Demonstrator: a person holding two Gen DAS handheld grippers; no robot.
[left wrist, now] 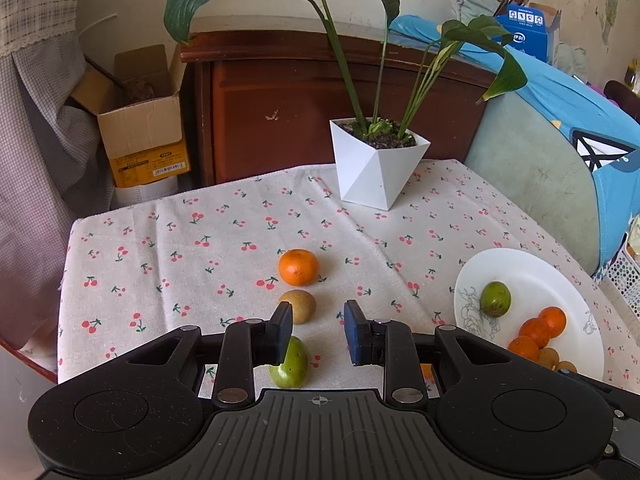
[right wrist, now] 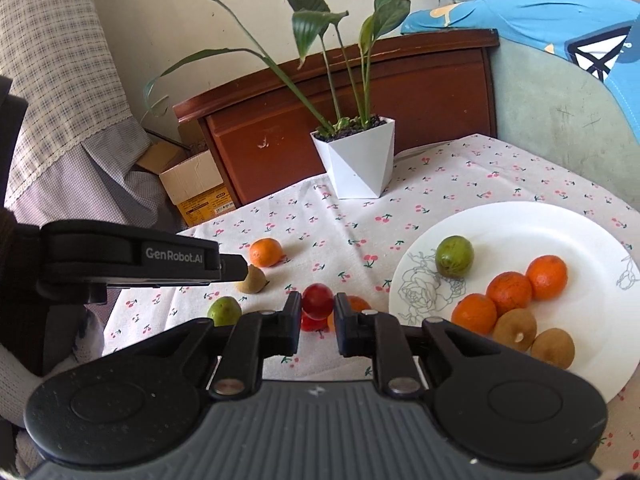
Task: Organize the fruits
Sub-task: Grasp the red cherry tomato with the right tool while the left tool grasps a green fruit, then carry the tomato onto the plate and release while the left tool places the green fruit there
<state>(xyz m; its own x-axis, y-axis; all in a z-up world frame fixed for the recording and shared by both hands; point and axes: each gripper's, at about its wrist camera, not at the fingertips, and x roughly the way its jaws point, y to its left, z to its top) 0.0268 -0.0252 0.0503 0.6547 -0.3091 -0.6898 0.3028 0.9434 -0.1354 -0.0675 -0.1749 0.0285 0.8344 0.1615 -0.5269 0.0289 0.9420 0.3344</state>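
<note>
My left gripper is open and empty above the cherry-print cloth. A brown kiwi lies just beyond its left finger, a green fruit below that finger, and a mandarin farther off. My right gripper is shut on a red fruit, held above the cloth left of the white plate. A second red fruit and an orange one lie partly hidden behind the fingers. The plate holds a green fruit, three mandarins and two kiwis. The left gripper shows in the right wrist view.
A white angular pot with a tall leafy plant stands at the back of the table. Behind are a dark wooden cabinet, an open cardboard box at the left, and a green chair with blue cloth at the right.
</note>
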